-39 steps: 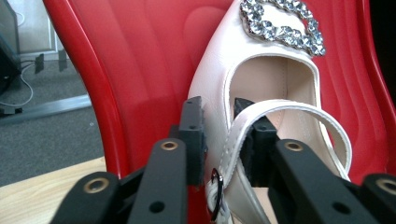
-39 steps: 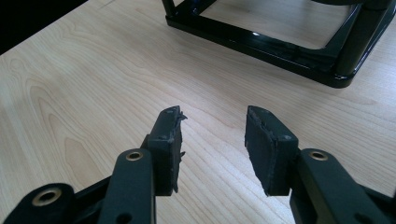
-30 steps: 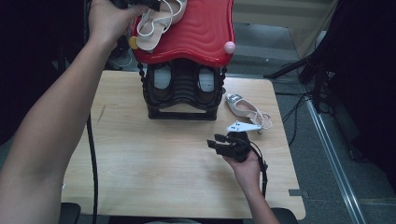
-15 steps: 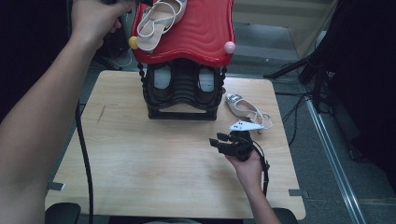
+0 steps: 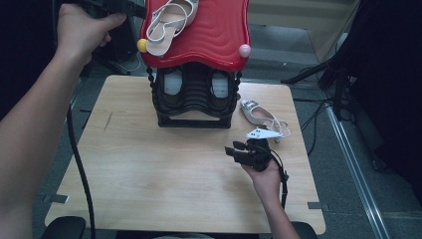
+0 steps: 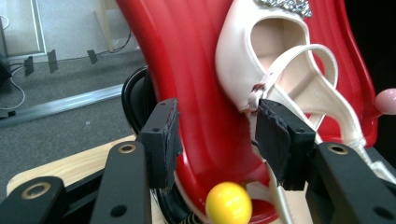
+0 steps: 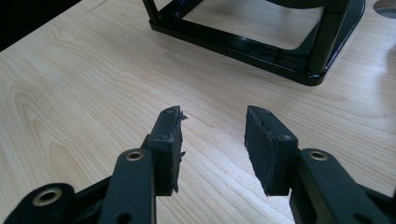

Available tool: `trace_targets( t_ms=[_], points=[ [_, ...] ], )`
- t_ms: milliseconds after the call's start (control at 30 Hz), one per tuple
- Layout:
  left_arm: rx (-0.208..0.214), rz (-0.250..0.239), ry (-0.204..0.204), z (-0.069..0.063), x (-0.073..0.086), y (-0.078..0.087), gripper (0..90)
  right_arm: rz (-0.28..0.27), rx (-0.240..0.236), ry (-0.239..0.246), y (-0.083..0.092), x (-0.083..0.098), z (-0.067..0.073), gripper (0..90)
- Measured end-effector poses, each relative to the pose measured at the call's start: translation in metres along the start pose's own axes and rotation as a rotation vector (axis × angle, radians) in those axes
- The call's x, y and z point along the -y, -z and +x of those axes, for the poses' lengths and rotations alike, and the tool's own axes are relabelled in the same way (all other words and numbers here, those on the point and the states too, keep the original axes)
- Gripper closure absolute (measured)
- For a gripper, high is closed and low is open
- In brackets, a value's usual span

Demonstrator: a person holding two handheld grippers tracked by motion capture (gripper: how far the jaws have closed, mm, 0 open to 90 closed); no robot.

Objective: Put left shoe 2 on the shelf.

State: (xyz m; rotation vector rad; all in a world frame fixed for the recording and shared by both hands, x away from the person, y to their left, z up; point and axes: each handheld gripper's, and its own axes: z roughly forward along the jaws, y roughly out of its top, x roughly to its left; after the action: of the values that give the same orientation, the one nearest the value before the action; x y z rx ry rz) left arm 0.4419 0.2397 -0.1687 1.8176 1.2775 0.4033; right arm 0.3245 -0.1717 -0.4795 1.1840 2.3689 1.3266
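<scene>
At the upper left of the high view, the left gripper (image 5: pixel 133 8) is held spread beside the cream sandal (image 5: pixel 169 22) on the red rack top (image 5: pixel 214 35), apparently to leave it resting there, while the right gripper (image 7: pixel 212 140) is kept spread and empty over the surface (image 7: pixel 70 93).

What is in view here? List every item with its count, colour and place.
Shoe rack: one, black frame with red wavy top shelf, back of the table.
Cream sandal: one, lying on the red top shelf.
Second cream sandal: one, on the table right of the rack.
Grey shoes: a pair, on the rack's lower shelf.
Knobs: one yellow, one pink, at the shelf's front corners.
Table: one, light wood.
Left gripper: black, open, at the top sandal's heel.
Right gripper: black, open, empty, over the table.
</scene>
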Motion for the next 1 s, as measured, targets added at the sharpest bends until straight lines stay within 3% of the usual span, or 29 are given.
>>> trace_targets(
  t_ms=[400,800,1000],
  points=[
    [-0.005,0.008,0.006,0.018,0.022,0.0,49.7,0.002,0.012,0.001,0.001,0.0,-0.002,57.5],
    [-0.006,0.025,0.038,0.039,0.052,-0.014,50.6,0.003,0.025,0.007,0.003,0.0,-0.004,58.5],
    [-0.01,0.04,0.031,0.044,0.066,-0.021,50.8,0.001,0.026,0.008,0.003,0.0,-0.005,58.8]
  ],
)
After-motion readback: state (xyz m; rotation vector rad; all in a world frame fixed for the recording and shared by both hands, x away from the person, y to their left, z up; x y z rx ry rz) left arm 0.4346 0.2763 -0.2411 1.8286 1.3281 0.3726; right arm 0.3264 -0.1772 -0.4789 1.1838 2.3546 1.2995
